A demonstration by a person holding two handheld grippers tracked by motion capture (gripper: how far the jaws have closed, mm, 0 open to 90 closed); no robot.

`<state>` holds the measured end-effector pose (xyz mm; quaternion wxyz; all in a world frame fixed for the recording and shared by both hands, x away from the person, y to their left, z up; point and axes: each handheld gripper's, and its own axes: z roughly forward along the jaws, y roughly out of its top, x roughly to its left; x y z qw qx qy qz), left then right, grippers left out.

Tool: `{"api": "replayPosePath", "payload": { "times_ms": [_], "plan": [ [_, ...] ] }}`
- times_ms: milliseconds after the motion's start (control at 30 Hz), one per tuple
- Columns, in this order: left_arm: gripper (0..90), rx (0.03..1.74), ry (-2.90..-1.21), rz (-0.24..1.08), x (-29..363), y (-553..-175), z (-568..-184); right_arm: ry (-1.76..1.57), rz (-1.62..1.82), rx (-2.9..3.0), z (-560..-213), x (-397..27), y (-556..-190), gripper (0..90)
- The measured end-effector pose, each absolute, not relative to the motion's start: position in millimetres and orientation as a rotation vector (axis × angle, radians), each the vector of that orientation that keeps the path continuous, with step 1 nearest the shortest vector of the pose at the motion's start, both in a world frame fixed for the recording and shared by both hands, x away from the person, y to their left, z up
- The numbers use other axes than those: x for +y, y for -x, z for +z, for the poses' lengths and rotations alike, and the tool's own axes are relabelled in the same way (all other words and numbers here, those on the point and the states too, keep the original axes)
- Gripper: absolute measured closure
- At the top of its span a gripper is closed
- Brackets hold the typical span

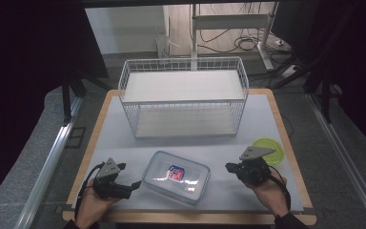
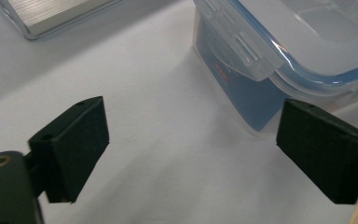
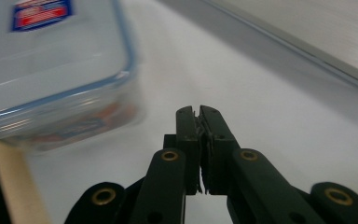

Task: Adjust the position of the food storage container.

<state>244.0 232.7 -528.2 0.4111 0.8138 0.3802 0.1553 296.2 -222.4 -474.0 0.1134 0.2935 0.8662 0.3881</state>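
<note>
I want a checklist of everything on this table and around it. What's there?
Surface: pale mat on a wood-edged table, bare near the jaws.
Job's things: clear lidded box, lid on, lying flat.
Clutter: white wire rack at the back; green lid at right.
Grippers: left gripper open beside the box; right gripper shut, holding nothing.
Cables: black cable trailing from the left gripper.
Surroundings: loose wires on the floor behind.

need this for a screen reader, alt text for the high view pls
A clear lidded container lies on a white table between two hand-held grippers, the left hand-held gripper open, the right hand-held gripper shut. Behind stands a white wire shelf; a green lid lies at right.
</note>
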Motion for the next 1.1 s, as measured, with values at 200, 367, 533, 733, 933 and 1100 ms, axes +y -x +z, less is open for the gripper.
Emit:
{"api": "replayPosePath", "payload": {
  "times_ms": [200, 367, 533, 733, 933, 1100],
  "plan": [
    [25.8, 0.950, -2.069, 0.389, 228.4, -244.1, -525.5, -0.756, 1.185, 2.592, -478.7, -204.9, -271.9, 87.5],
    [43.3, 0.971, -2.072, 0.343, 226.8, -246.8, -523.9, -0.739, 1.178, 2.651, -485.1, -192.4, -262.2, 88.5],
    [62.8, 0.989, -2.081, 0.285, 223.5, -253.1, -524.5, -0.741, 1.154, 2.716, -493.5, -180.6, -256.9, 88.8],
    [82.5, 0.987, -2.090, 0.208, 213.4, -259.6, -524.3, -0.745, 1.112, 2.707, -496.5, -171.0, -254.4, 89.5],
    [90.0, 1.026, -2.051, 0.147, 210.8, -263.5, -524.4, -0.841, 1.150, 2.665, -497.2, -175.8, -260.8, 89.6],
    [90.0, 1.043, -2.047, 0.127, 201.0, -262.9, -522.6, -0.904, 1.114, 2.610, -497.4, -180.0, -265.4, 89.7]
  ]
}}
